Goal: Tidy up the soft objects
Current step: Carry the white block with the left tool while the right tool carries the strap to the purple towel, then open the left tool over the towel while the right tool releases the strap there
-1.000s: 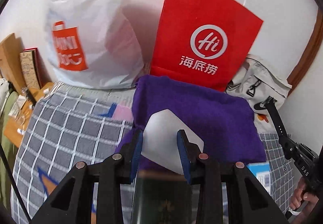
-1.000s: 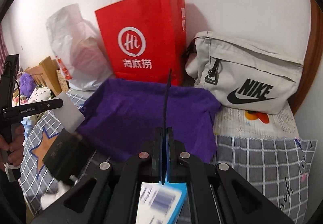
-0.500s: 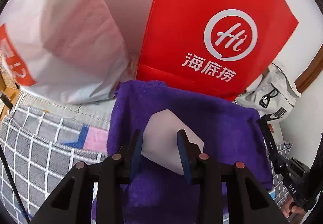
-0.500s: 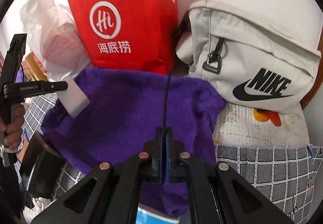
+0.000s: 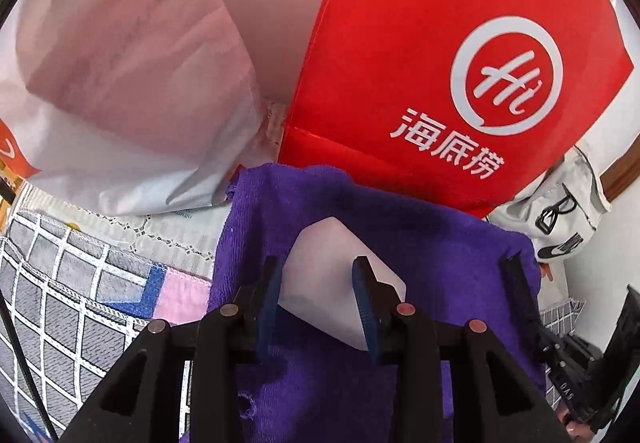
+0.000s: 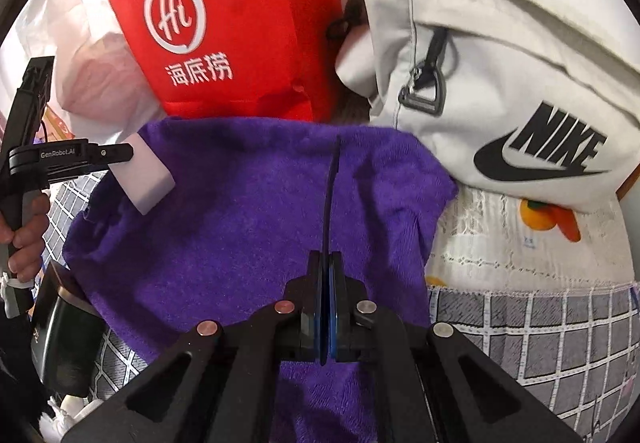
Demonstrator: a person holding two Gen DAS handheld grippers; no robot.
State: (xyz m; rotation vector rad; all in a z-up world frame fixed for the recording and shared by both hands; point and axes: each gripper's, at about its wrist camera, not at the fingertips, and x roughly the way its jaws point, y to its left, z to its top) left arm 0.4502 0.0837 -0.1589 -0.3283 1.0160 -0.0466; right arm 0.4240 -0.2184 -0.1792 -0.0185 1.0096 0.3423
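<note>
A purple towel (image 5: 400,243) lies spread on the bed in front of a red paper bag (image 5: 440,63). My left gripper (image 5: 318,275) is shut on a white sponge block (image 5: 336,255) and holds it just above the towel's left part; the block also shows in the right wrist view (image 6: 146,179). My right gripper (image 6: 326,283) is shut on a thin dark flat strip (image 6: 332,183) that stands edge-on over the middle of the towel (image 6: 248,211).
A white plastic bag (image 5: 120,63) stands left of the red bag (image 6: 224,27). A white Nike bag (image 6: 500,91) lies right of it. A grey checked bedcover (image 5: 72,291) surrounds the towel. A dark object (image 6: 64,327) lies at the towel's lower left.
Both grippers have moved forward toward the bags, so the towel and bags look larger. The left gripper has carried the white block over the towel.
</note>
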